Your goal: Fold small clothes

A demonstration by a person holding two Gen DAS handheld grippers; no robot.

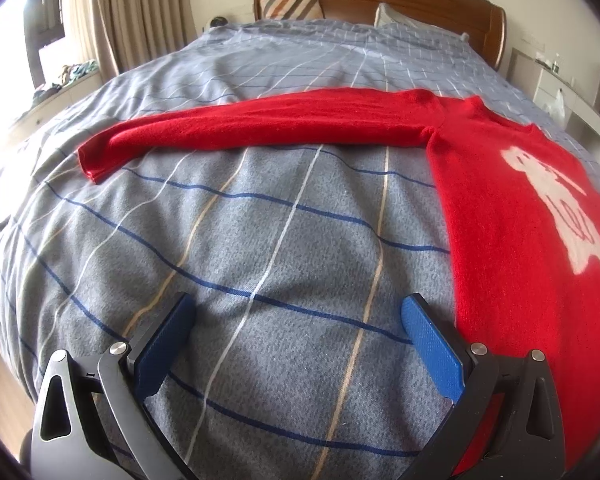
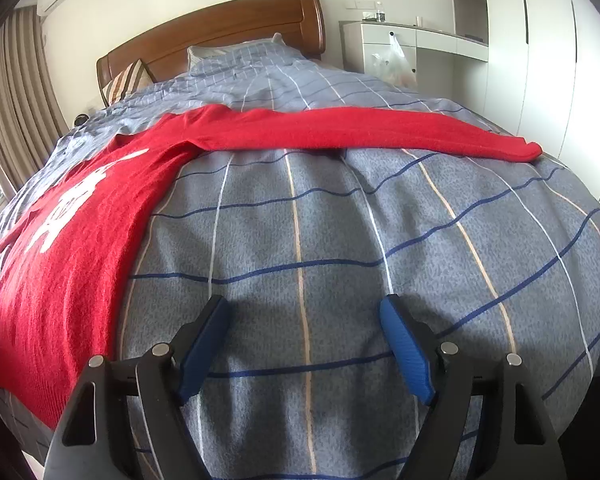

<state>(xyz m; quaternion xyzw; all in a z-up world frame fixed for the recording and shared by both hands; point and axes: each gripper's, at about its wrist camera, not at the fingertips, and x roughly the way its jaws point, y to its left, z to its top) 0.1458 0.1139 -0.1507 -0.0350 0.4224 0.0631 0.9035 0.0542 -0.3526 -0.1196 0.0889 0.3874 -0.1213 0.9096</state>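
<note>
Sweater (image 1: 512, 208) position: I see the red knit garment spread flat on the bed's blue-grey checked cover (image 1: 260, 240), front side up, with a white motif (image 1: 560, 208) on the chest. In the left wrist view the body lies at the right of the picture, and one sleeve (image 1: 240, 128) runs straight out to the left across the cover, its cuff at the far left end. In the right wrist view the same body (image 2: 72, 248) lies at the left, and the other sleeve (image 2: 360, 132) runs out to the right, ending near the cover's right edge.

Left gripper (image 1: 296, 320): I read its jaws as spread wide, with only bare cover between the blue pads (image 1: 432, 348). The right-hand pad sits just beside the sweater's near left edge; I cannot tell whether it touches the knit.

Right gripper (image 2: 304, 324): its jaws likewise stand apart over bare cover, nothing between them, and the sweater's body lies a little to their left.

Far end of the bed: a wooden headboard (image 2: 220, 28), a striped cushion (image 1: 292, 2) and a pillow (image 2: 220, 54). Curtains (image 1: 140, 8) hang at the left; white cabinets (image 2: 520, 40) stand at the right.
</note>
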